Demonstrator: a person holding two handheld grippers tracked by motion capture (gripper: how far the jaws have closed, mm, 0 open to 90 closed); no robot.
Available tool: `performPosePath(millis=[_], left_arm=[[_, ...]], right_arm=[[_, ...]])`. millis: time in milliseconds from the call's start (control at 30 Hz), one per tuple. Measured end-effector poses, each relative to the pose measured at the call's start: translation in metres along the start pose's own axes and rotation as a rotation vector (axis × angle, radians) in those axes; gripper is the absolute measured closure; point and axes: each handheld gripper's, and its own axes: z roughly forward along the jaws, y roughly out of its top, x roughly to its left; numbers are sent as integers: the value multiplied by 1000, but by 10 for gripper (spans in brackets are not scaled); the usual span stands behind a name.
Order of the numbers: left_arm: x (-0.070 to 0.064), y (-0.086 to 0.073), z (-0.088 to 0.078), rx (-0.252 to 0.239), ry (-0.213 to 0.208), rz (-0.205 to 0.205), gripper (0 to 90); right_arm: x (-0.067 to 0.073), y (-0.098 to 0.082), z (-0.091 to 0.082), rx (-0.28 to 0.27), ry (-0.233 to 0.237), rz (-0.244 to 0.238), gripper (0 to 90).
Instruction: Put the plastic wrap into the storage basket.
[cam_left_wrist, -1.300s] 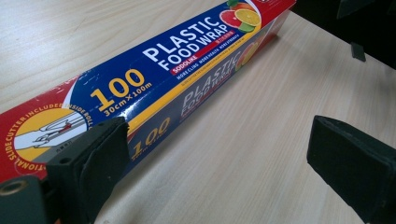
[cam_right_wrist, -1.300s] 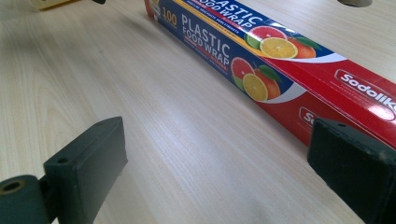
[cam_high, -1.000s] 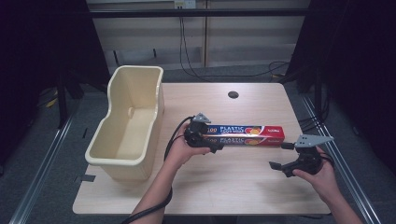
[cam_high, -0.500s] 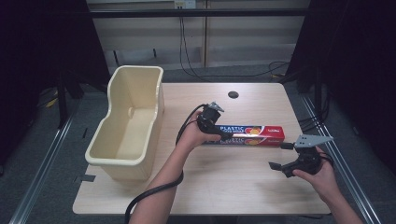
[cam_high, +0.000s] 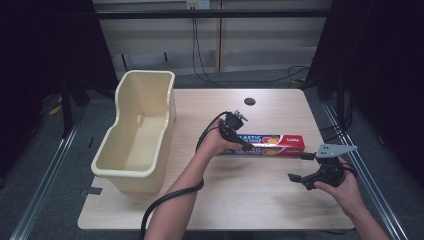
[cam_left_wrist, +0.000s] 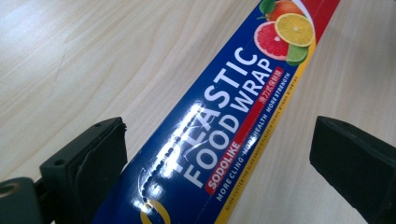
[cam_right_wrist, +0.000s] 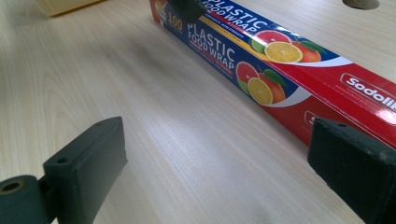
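Both grippers gape: left gripper straddles the wrap box, right gripper beside.

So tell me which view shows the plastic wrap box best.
The high view: the plastic wrap box shows nearly full length on the table, only its left end hidden under the left gripper. The left gripper view crops to the lettering; the right gripper view cuts off the red end.

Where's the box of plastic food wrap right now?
In the high view the long blue-and-red cardboard plastic wrap box lies flat on the light wooden table, right of the cream plastic tub, its left end under the open left tongs.
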Motion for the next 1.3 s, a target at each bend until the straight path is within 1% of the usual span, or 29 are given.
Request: performPosePath(millis=[33, 133, 167, 200, 233, 267, 300, 400, 433, 467, 500, 600, 667, 700, 767, 800, 833, 867, 900, 933, 967, 1000, 1033, 1067, 1100, 1133, 1167, 1233, 1300], left_arm=[[0, 0, 1, 14, -5, 8, 38], [-1, 0, 5, 26, -3, 10, 37], [-1, 1, 7, 35, 2, 17, 35], [-1, 0, 8, 34, 5, 14, 36], [0, 1, 10, 45, 2, 23, 37], [0, 1, 11, 50, 8, 23, 37], [0, 1, 12, 64, 11, 33, 39], [-2, 1, 14, 69, 28, 27, 61], [-2, 1, 14, 78, 26, 29, 76], [-2, 2, 14, 92, 30, 37, 90], [-1, 2, 15, 90, 24, 42, 101], [-3, 2, 15, 118, 28, 60, 122], [-5, 1, 14, 117, 26, 55, 135], [-6, 0, 13, 127, 25, 60, 144], [-7, -1, 13, 122, 29, 56, 176], [-7, -1, 9, 154, 25, 93, 176], [-8, -3, 7, 149, 18, 72, 221], [-9, -4, 5, 147, 11, 49, 241], [-9, -5, 3, 155, 0, 36, 266], [-9, -5, 3, 155, 0, 36, 293], [-10, -7, -1, 164, -15, 25, 324], [-10, -8, -3, 167, -11, 21, 342], [-11, -10, -4, 168, -13, 8, 359], [-11, -11, -6, 173, -19, 11, 372], [-11, -13, -8, 170, -14, 0, 378], [-11, -13, -8, 170, -14, 0, 382], [-12, -18, -12, 172, -11, -20, 384], [-12, -19, -14, 179, -11, -24, 386], [-14, -25, -20, 188, -4, -46, 386]], right_arm=[[0, 0, 0, 0, -1, 1, 46], [0, 0, 0, 0, 0, -1, 46], [0, 0, 0, 0, 2, -3, 46], [0, 1, 0, 2, 5, 0, 46], [0, 1, 0, 2, 3, 1, 46], [-1, 1, 0, 0, 1, 0, 46], [0, 1, 0, -1, 3, 3, 46], [-1, 1, -1, -3, 1, 0, 46], [-1, 1, -1, -3, 0, 0, 47], [-1, 1, 0, -2, 1, 1, 46], [-1, 1, 0, -1, 1, 3, 46], [-1, 1, -1, -6, 4, 1, 47], [-1, 2, -1, -6, 5, 3, 47], [-1, 2, -2, -8, 5, 4, 47], [-1, 1, -2, -9, 2, 4, 47], [-1, 1, -2, -11, -1, 6, 47], [-2, 1, -2, -12, 3, 7, 47], [-2, 2, -2, -13, 3, 7, 47], [-1, 2, -2, -12, 5, 9, 47], [-1, 2, -2, -12, 5, 9, 47], [-1, 2, -1, -14, 2, 9, 47], [-1, 2, -1, -14, 2, 9, 47], [0, 2, -1, -14, 6, 10, 47], [-1, 3, -1, -15, 4, 8, 47], [0, 3, -1, -14, 5, 7, 47], [0, 3, -1, -14, 5, 7, 47], [0, 3, -1, -16, 4, 9, 47], [0, 3, -1, -16, 6, 9, 47], [0, 3, -1, -18, 4, 9, 47]])
